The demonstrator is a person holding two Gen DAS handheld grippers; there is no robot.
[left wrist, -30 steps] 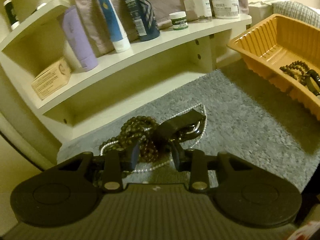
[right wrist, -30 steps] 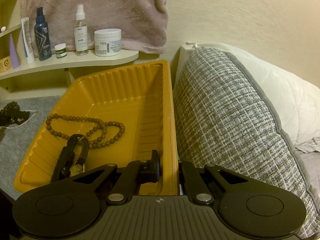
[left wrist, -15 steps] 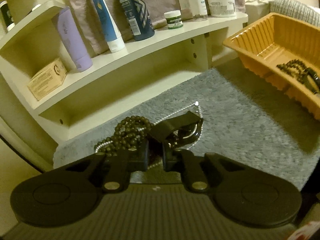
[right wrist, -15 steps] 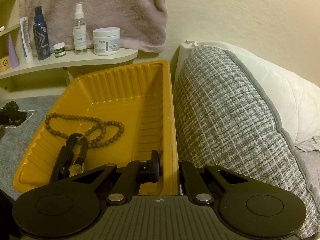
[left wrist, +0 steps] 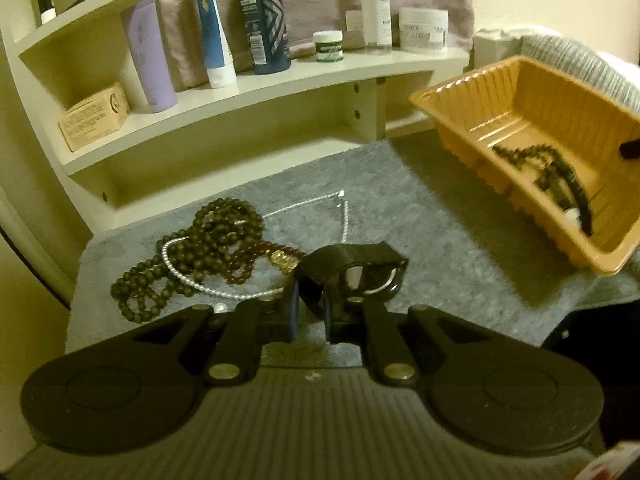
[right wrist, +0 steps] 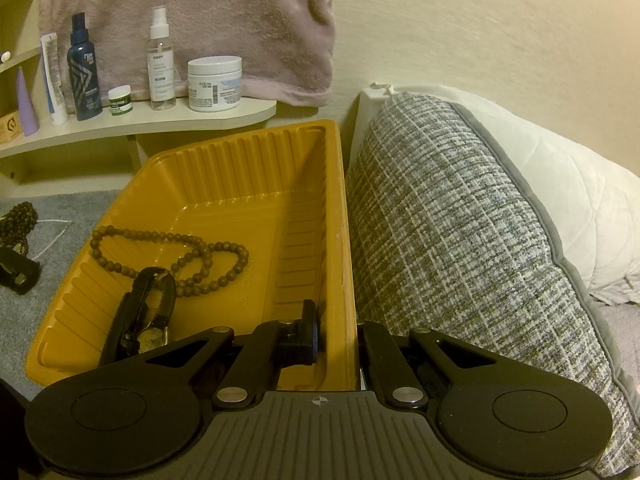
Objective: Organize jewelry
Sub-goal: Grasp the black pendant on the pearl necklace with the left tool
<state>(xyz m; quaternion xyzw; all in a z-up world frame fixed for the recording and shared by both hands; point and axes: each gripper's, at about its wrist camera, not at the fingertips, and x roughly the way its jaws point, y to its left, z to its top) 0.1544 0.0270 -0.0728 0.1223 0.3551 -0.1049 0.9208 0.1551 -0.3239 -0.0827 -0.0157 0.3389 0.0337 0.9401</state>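
My left gripper is shut on the strap of a black watch and holds it just above the grey mat. Behind it lie a dark bead necklace, a silver chain and a reddish bead bracelet. The orange tray stands at the right and holds a bead necklace and another black watch. My right gripper is shut on the tray's right wall; its right finger is hidden outside that wall.
A cream shelf with bottles, tubes, jars and a small box runs along the back. A pink towel hangs above it. A grey woven cushion and a white pillow press against the tray's right side.
My left gripper closed on the black watch's strap and drew it back and up off the jewelry pile, swinging right toward the tray. The right gripper stayed put.
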